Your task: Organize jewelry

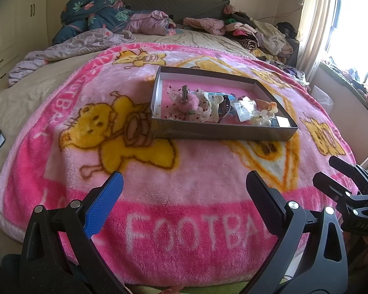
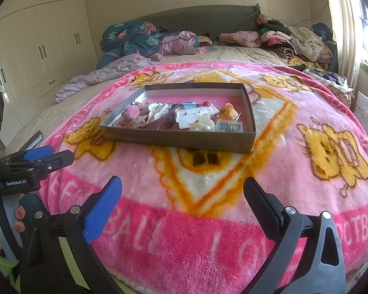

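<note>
Bed (image 2: 245, 51) under pink blanket (image 2: 208, 220), cardboard tray (image 2: 179, 138) atop.

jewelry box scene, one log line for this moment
left gripper open, empty | right gripper open, empty | box on blanket, untouched

We look out from two fisheye cameras, one on each set of tongs, both low above the near end of the bed (image 1: 36, 78) and facing along it toward the headboard (image 2: 196, 17). The left view sits left of centre, so the open box (image 1: 223, 132) lies ahead and slightly right, and the right tongs (image 1: 331, 174) show at its right edge. The right view sits further right, with the box (image 2: 179, 139) ahead and slightly left and the left tongs (image 2: 50, 155) at its left edge. Both are near the pink blanket (image 1: 174, 176) and share it, the box, the headboard, the piled clothes (image 2: 299, 39) and the wardrobe (image 2: 36, 36).
</note>
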Motion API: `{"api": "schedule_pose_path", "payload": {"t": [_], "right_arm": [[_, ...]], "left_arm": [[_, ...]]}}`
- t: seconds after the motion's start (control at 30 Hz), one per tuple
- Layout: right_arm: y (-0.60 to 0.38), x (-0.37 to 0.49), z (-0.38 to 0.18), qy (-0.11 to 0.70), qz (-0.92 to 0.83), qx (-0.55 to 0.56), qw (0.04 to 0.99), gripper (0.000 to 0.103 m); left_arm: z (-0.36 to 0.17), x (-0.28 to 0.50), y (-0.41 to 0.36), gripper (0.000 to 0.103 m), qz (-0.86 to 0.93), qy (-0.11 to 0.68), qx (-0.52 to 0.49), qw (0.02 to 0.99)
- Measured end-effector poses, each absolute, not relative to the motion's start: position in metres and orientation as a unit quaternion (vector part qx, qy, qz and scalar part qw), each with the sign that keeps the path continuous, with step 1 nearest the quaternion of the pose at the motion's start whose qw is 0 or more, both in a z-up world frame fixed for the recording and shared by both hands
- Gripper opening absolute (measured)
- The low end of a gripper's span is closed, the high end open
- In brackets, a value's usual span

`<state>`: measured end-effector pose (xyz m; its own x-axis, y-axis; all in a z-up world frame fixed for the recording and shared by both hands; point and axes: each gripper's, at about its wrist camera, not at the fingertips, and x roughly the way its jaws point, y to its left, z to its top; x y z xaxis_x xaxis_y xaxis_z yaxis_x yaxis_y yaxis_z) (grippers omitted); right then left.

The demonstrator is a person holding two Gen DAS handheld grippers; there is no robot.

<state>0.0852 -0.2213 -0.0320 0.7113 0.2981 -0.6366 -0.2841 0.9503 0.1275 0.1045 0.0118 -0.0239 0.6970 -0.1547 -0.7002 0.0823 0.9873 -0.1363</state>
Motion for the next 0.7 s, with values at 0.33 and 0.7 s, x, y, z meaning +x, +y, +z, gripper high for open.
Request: {"api": "schedule_pose_path", "payload": {"t": [0.33,0.7], "right_arm": [[-0.222,0.085,-0.032,0.347,0.156,0.010,0.925,0.097],[-0.236,0.089,-0.034,0.347,0.144,0.017,0.927,0.097]], "left_arm": [[-0.024,0.104,0.010,0.092,-0.062,0.381,-0.039,0.922],[-0.028,0.111,0.011,0.092,-0.034,0.381,-0.040,0.923]]}}
